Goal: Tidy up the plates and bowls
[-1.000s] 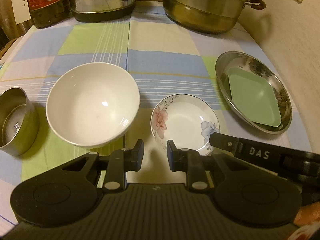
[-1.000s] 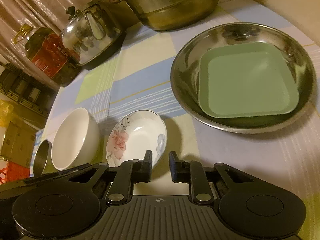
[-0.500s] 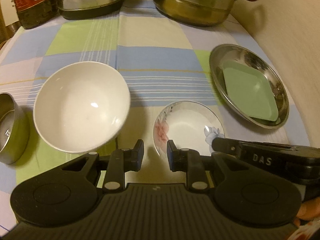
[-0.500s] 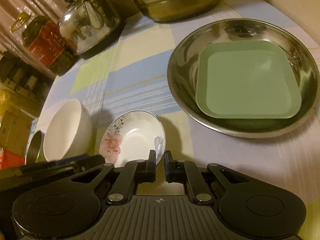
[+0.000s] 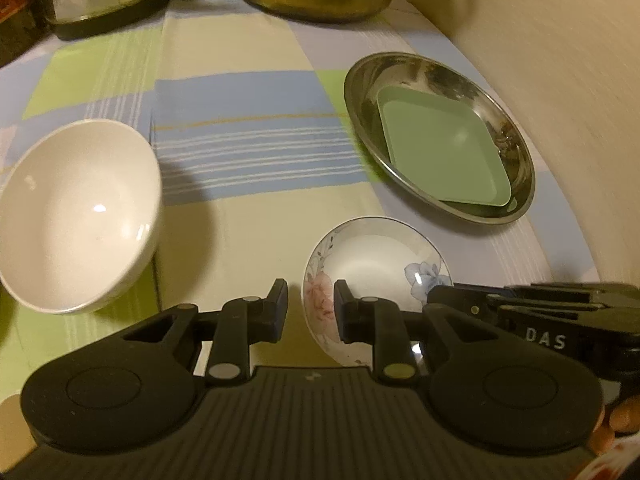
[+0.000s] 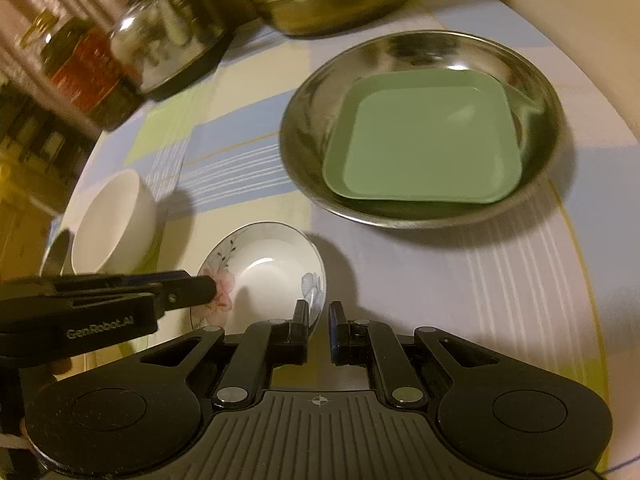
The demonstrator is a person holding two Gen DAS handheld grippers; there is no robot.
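While both hand-held grippers flank it, floral dish point(image 5: 376, 256) seems tilted.

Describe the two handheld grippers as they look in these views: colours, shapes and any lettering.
Both are matt black plastic. The left gripper and right gripper each have a ribbed body, two round discs at the sides, linkage arms with silver pivot pins, and two short flat fingers. Seen side-on, the right gripper carries white "DAS" lettering and the left carries "GenRobot.AI". No cables or sleeves show.
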